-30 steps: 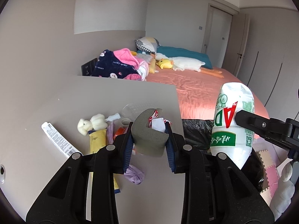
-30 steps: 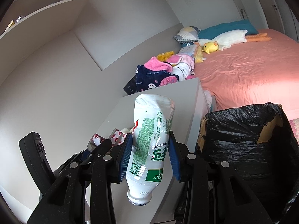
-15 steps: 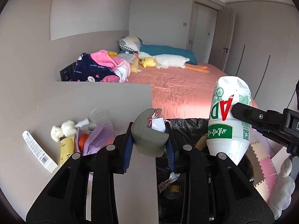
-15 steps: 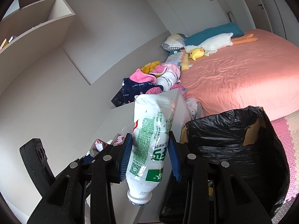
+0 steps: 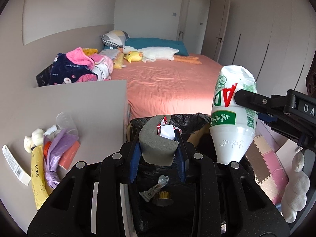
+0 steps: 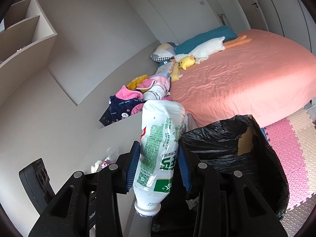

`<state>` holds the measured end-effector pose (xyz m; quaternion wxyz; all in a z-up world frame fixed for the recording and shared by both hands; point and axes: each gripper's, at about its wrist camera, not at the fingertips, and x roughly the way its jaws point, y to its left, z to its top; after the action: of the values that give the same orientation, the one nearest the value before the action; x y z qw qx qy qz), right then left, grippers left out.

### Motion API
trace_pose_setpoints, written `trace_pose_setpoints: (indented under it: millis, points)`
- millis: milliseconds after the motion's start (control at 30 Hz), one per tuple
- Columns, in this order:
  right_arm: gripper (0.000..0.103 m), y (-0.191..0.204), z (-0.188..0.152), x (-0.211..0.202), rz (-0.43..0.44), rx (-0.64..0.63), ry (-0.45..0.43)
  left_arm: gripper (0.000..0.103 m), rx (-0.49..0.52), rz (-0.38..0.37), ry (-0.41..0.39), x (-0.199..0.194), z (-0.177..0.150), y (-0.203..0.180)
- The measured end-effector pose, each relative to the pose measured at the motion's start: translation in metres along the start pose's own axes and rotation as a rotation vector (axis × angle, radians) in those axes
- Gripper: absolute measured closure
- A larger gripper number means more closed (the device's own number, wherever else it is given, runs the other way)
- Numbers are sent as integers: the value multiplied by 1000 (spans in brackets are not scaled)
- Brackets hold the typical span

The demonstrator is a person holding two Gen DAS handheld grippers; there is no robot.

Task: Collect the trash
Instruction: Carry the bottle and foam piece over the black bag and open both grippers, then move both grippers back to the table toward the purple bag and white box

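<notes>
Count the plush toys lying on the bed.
2: a white goose stretched along the teal pillow, and a yellow duck beside its head. The clothes pile may hide others.

The left tool (image 5: 158, 158) is a matte black, faintly speckled plastic frame with two broad arms cut by long slots. Round silver screw heads sit at the joints, two on each side. Its fingers (image 5: 134, 162) carry ribbed blue pads. The right tool (image 6: 158, 167) has the same build: black slotted arms, silver screws, blue ribbed pads. Seen from the left wrist camera, its body bears white letters "DA".
</notes>
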<state>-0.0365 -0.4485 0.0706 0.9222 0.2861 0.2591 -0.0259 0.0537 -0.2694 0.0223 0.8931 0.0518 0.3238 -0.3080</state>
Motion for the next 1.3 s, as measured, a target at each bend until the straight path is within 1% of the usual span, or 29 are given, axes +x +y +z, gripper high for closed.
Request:
trace_pose_setpoints:
  millis: [100, 133, 167, 200, 233, 267, 300, 433, 600, 833, 1067, 1300]
  points:
    - [62, -7, 4, -3, -49, 2, -17, 72, -6, -44, 20, 6, -1, -5]
    - [61, -9, 6, -3, -71, 2, -22, 55, -12, -47, 32, 9, -1, -6]
    - [52, -12, 7, -5, -97, 8, -31, 37, -25, -38, 41, 11, 0, -6]
    - [43, -13, 7, -7, -130, 12, -41, 6, -33, -13, 35, 11, -1, -6]
    - [26, -14, 8, -9, -167, 13, -58, 7, -29, 24, 3, 7, -1, -7]
    - [23, -16, 8, -11, -180, 12, -76, 7, -17, 43, -16, 4, -1, -8]
    - [23, -17, 8, -12, -180, 7, -81, 7, -12, 48, -17, 3, -1, -7]
    - [23, -20, 8, -9, -166, 19, -66, 7, -48, 48, -16, -3, -2, 6]
    - [23, -12, 2, -2, -149, 4, -46, 7, -67, 69, -16, -9, -8, 20]
    - [23, 12, -12, 16, -119, -37, 4, 7, -110, 114, -13, -20, -19, 44]
    - [23, 36, -25, 33, -88, -81, 49, 7, -154, 157, -27, -36, -26, 71]
    - [22, 57, -36, 51, -54, -123, 95, 7, -181, 209, -29, -45, -33, 95]
